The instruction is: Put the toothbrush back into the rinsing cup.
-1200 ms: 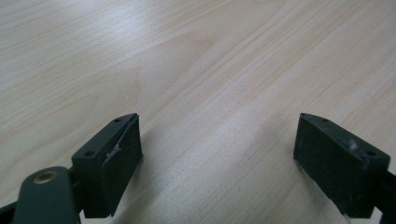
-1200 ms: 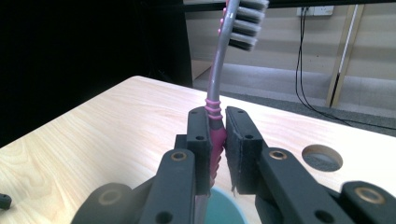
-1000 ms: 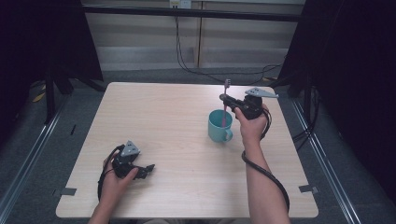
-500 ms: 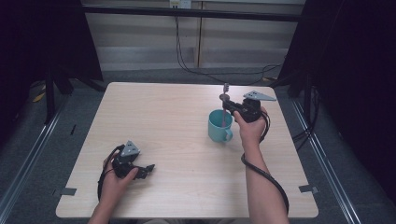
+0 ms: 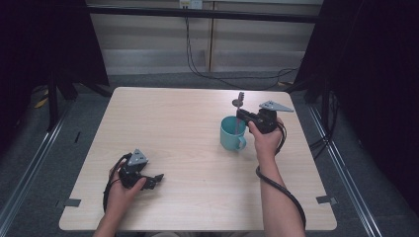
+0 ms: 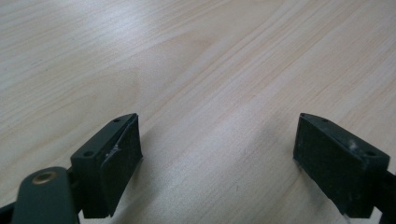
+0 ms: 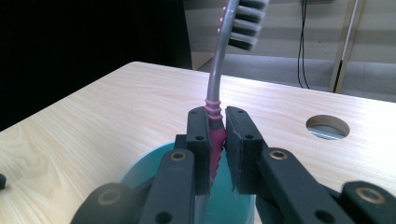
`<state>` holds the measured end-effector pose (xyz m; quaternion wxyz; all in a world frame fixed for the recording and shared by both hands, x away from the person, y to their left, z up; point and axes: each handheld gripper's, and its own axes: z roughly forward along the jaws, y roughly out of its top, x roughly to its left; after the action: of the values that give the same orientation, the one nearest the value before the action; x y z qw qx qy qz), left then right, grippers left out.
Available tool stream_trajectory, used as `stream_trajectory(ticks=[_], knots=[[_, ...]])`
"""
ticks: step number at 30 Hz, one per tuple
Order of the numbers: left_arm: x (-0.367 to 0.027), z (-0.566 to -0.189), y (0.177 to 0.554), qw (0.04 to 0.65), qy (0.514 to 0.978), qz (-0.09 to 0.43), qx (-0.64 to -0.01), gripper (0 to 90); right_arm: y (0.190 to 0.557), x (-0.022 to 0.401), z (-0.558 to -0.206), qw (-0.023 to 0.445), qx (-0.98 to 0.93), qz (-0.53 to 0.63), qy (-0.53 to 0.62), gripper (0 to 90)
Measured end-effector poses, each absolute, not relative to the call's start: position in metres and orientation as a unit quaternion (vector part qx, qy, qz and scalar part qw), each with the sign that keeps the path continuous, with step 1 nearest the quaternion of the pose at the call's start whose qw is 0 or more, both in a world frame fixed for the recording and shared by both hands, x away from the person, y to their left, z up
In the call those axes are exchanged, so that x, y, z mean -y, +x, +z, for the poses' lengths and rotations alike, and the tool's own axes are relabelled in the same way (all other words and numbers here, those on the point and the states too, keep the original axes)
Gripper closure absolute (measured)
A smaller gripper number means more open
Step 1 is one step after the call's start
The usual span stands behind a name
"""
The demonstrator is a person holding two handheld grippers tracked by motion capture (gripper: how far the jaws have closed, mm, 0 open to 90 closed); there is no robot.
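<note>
Teal mug (image 5: 233,134) at table's (image 5: 173,128) 3 o'clock, handle toward near edge. Toothbrush (image 7: 216,116) upright over it, lower handle dipping inside mug, bristle head up. Right gripper (image 7: 217,135) above mug rim, jaws clamped on pink grip section. Left gripper (image 6: 217,158) at 7 o'clock, jaws wide apart over bare wood. Round cable hole (image 7: 328,127) in tabletop beyond mug.

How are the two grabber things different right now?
The left hand-held gripper is open and holds nothing; the right hand-held gripper is shut on a toothbrush. The left one sits low on the table; the right one is above a teal mug. Both are black.
</note>
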<state>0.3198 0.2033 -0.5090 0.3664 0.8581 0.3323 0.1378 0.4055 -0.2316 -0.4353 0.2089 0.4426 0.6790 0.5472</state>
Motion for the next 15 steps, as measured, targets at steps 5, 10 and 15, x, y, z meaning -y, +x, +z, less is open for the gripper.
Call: stream_trajectory(ticks=[5,10,15], knots=[[-0.203,-0.509,0.320,0.366,0.858,0.138,-0.332,14.8,0.404,0.231,-0.435,0.208,-0.680,0.549,0.440,80.5],[-0.203,-0.509,0.319,0.366,0.859,0.138,-0.331,14.8,0.399,0.232,-0.436,0.208,-0.682,0.547,0.440,80.3],[-0.203,-0.509,0.319,0.366,0.859,0.138,-0.331,14.8,0.394,0.234,-0.441,0.205,-0.679,0.548,0.444,80.2]])
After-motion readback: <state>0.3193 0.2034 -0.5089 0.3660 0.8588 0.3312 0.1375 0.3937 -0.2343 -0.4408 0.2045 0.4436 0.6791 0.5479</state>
